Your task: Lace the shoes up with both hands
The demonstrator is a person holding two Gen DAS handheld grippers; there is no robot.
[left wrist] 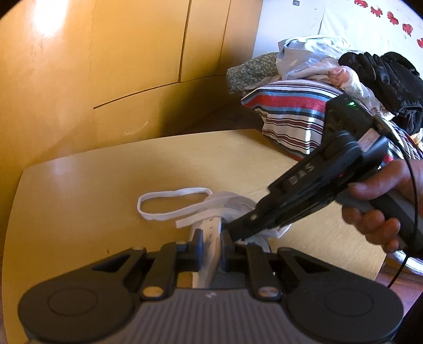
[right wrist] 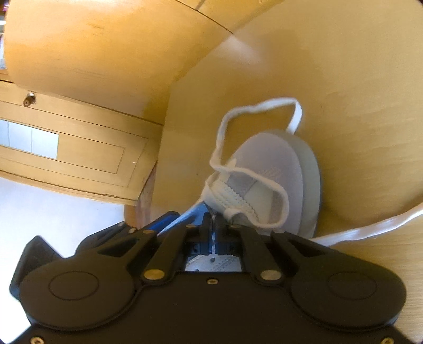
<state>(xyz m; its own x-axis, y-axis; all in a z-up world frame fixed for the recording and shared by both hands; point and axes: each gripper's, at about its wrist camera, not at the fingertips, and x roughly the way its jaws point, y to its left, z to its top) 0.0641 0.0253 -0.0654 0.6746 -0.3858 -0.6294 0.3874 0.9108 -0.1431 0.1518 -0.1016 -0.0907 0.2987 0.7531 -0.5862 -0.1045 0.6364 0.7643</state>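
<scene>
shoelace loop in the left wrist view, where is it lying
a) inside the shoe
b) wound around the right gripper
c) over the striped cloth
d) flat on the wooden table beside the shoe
d: the white shoelace loop lies flat on the wooden table, next to the white shoe.

a pale wooden tabletop (left wrist: 79, 185) fills the lower left of the left wrist view, with yellow wooden cabinet panels (left wrist: 105, 53) above it. at the upper right lies a heap of clothes: a striped cloth (left wrist: 288, 111), a leaf-print fabric (left wrist: 251, 71), a black garment (left wrist: 391, 76). behind them, a white sheet with red prints (left wrist: 370, 21).
</scene>
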